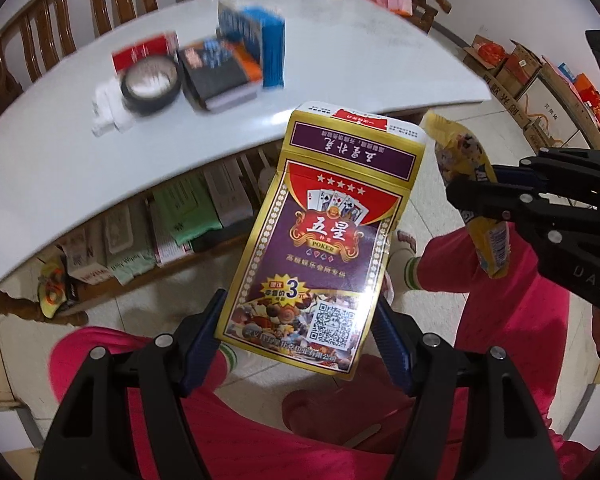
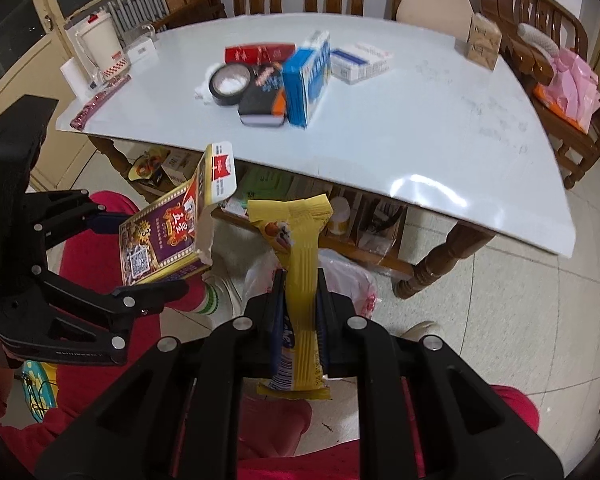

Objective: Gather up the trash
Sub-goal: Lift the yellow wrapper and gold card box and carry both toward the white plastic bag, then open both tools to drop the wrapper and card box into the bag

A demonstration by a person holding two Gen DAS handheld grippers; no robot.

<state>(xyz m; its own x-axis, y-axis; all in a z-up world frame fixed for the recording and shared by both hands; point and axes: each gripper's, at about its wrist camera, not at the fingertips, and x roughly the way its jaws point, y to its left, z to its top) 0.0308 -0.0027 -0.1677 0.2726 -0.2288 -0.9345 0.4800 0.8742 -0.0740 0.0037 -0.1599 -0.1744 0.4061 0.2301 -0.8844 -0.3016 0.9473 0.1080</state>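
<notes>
Poker card box (image 1: 324, 240), flap open, clamped between the left gripper (image 1: 296, 336) pads, held over red-trousered knees short of the table edge. Yellow snack wrapper (image 2: 302, 280) pinched upright in the right gripper (image 2: 300, 300), jaws nearly closed on it. Seen from the right wrist only: white plastic bag (image 2: 352, 280) on the floor just beyond. Farther off, on the white table (image 2: 420, 140): black tape roll (image 2: 230, 84), dark box (image 2: 262, 98), blue box (image 2: 306, 84), red pack (image 2: 260, 53), all clustered together.
</notes>
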